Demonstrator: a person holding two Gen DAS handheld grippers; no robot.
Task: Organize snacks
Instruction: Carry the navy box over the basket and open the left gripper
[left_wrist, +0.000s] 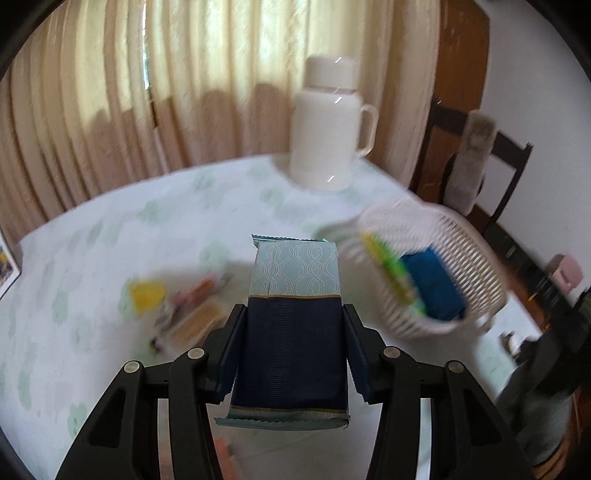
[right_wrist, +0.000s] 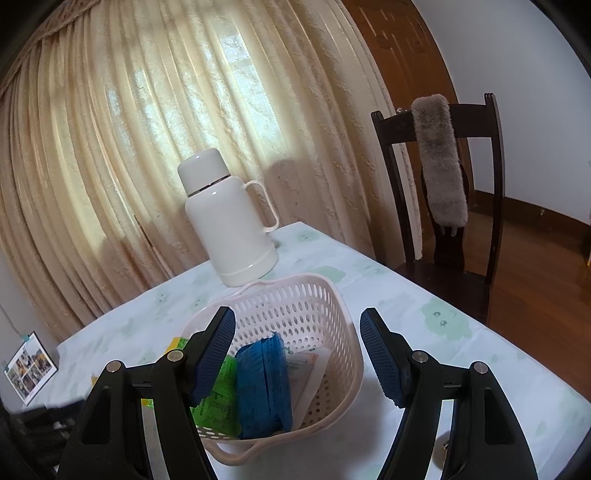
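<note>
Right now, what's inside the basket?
The basket holds a green packet, a blue packet and a pale packet, all on edge. Anything beneath them is covered.

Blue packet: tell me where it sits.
In the right wrist view the blue packet stands inside the basket, between a green packet and a pale packet.

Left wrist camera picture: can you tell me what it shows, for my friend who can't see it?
The left hand-held gripper grips a dark navy and pale blue patterned snack packet above a table with a white, green-patterned tablecloth. To the right sits a white slotted plastic basket holding green and blue packets, blurred; more snacks lie at left, and a white thermos jug stands behind.
</note>
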